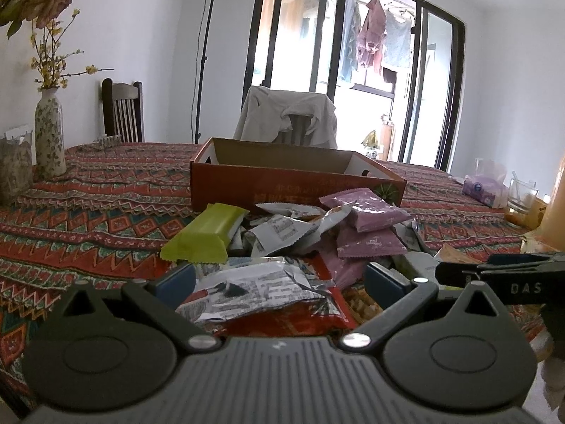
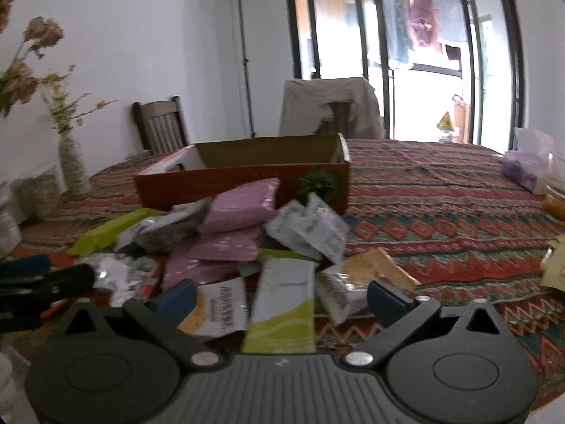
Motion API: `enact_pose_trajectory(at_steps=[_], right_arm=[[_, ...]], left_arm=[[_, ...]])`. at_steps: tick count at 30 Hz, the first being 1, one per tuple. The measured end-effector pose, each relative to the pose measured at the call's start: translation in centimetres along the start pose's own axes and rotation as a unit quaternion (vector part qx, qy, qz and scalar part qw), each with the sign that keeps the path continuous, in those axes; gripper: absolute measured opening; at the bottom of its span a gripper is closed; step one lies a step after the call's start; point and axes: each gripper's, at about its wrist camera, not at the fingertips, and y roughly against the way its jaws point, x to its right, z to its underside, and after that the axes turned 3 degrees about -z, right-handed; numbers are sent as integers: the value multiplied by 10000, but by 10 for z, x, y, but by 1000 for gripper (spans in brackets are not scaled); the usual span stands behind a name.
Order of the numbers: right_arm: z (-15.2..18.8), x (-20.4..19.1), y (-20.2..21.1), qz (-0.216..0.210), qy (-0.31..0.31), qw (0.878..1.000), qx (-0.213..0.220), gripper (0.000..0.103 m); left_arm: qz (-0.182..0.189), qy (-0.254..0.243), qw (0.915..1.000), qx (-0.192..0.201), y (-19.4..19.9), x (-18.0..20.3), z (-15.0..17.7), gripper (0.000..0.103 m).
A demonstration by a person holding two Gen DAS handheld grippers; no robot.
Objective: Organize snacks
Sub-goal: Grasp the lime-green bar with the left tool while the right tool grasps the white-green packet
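Note:
A pile of snack packets lies on the patterned tablecloth in front of an open red cardboard box [image 1: 268,183] [image 2: 226,183]. The pile holds a lime-green bar [image 1: 204,233], purple pouches [image 1: 367,208] [image 2: 240,208], white printed packets [image 1: 279,229] [image 2: 310,229] and a white-and-green packet [image 2: 282,304]. My left gripper [image 1: 279,279] is open, its blue pads either side of a crumpled white packet [image 1: 254,289] on a red packet. My right gripper [image 2: 282,296] is open over the white-and-green packet. The right gripper shows at the left view's right edge [image 1: 501,275].
A floral vase [image 1: 49,130] and a jar stand at the table's left. A chair draped with a cloth [image 1: 289,116] stands behind the box. A glass [image 1: 522,194] and a purple tissue pack [image 1: 483,190] sit at the right. A lamp stand is by the wall.

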Motion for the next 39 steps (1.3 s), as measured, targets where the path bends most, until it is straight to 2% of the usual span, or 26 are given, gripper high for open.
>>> enact_pose_trajectory(at_steps=[2,5,7,16,19,20,22,25,29,35,39], right_arm=[[1,2,-4,42,10,10000,-87,74],[2,3,-10,-17,83,9997,-243,58],[3,2,-13,-55,150,9993,-337,53],[-3,-2,-43,-72,376,9958,-836,49],[-4,-2,-48,-49,439,9957,-808,48],[-4,-2,-48,-76,428,9959,-791,41],[-3,-1,-48,-58,456,9962,-739,39],[-1,0,-45,-46,461,9969,-633,38],[-1,3,-36,-74,398,9983,-424,37],[-9,5,-23,-117,380,9992,-68,37],[-18,9,-18,-62,360,9993,115,37]], left_arm=[[-42,16,10000,-37,-2,0,0,103],[-58,31,9999,-101,-4,-1,0,103],[-83,15,9999,-118,-5,-1,-1,103],[-236,34,9983,-528,-18,-4,-14,103],[-340,57,9970,-696,-24,-6,-19,103],[-396,50,9962,-778,-27,-6,-21,103],[-439,71,9946,-932,-33,-9,-23,103],[-468,100,9928,-1097,-38,-13,-25,103],[-534,115,9924,-1106,-39,-18,-30,103],[-847,6,9898,-1149,-54,-31,-55,103],[-918,-95,9876,-1273,-73,-39,-71,103]])
